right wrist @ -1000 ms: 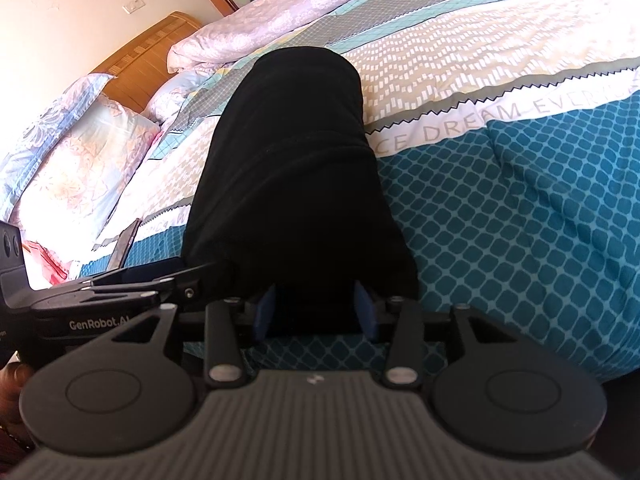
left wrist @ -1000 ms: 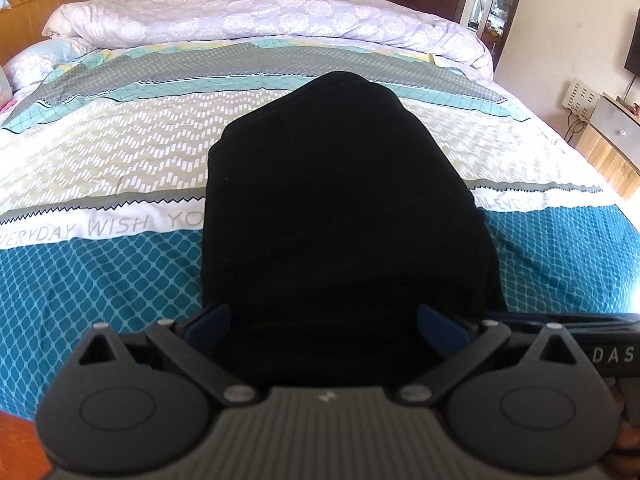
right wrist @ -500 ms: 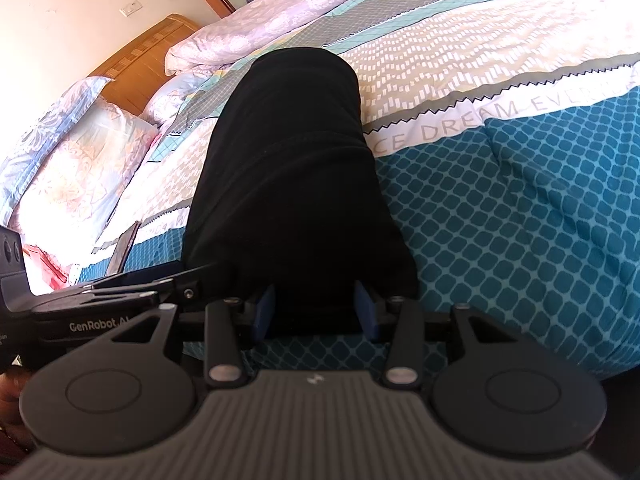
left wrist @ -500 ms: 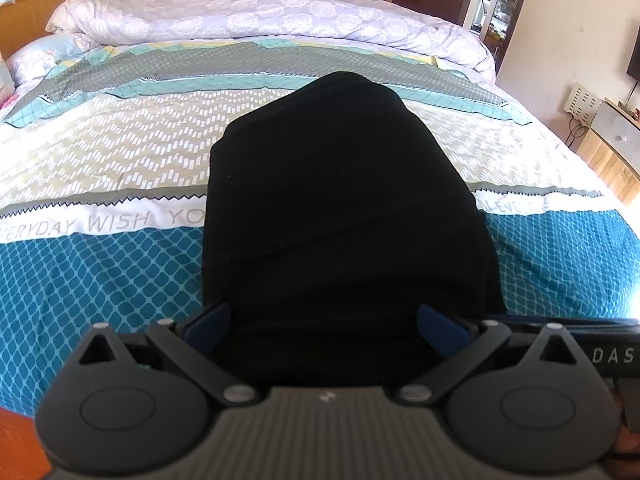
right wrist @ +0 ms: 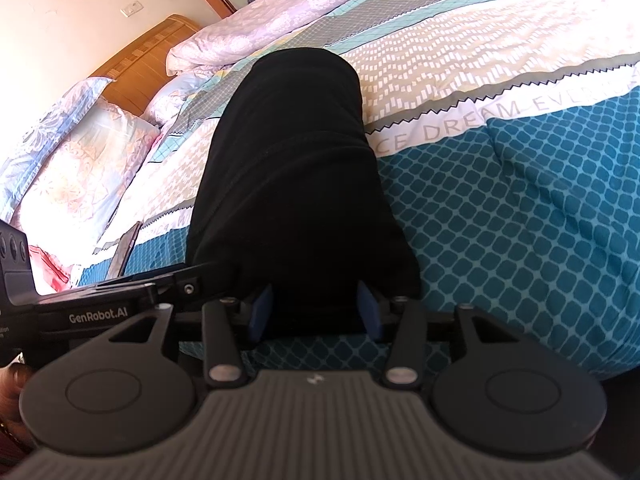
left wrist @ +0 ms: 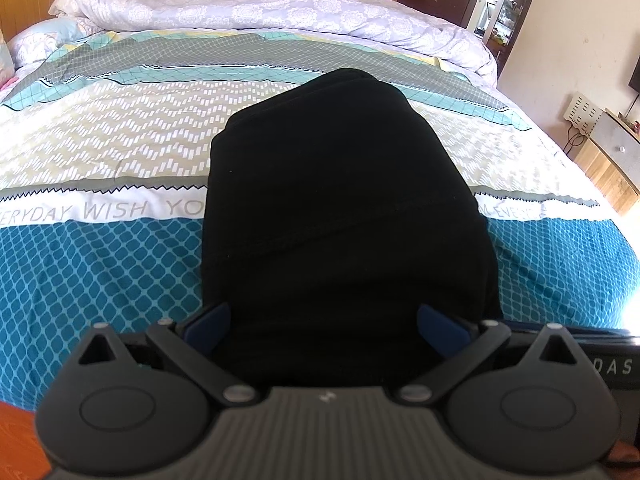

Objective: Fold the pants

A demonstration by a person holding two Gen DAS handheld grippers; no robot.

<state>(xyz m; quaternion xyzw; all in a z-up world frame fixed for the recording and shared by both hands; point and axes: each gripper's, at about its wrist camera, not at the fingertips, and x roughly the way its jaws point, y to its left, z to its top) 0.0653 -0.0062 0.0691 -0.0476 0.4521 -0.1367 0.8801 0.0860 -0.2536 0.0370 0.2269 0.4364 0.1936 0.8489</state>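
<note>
Black pants [left wrist: 336,208] lie folded lengthwise on the bed, stretching away from the near edge; they also show in the right wrist view [right wrist: 292,184]. My left gripper [left wrist: 324,326] is wide open with its blue pads either side of the pants' near end. My right gripper [right wrist: 316,310] is partly open, its blue pads flanking the near end of the pants. The left gripper's body shows at the left of the right wrist view [right wrist: 100,304]. Whether the fabric lies between the fingers or under them is hidden.
The bed cover [left wrist: 100,264] is teal, white and grey patterned. A rolled lilac duvet [left wrist: 260,12] lies at the far side. Pillows [right wrist: 68,160] and a wooden headboard [right wrist: 136,60] are at the left. A cabinet [left wrist: 608,148] stands to the right.
Both views have shifted slightly, the left camera tilting down a little. The pants and both grippers' openings look unchanged.
</note>
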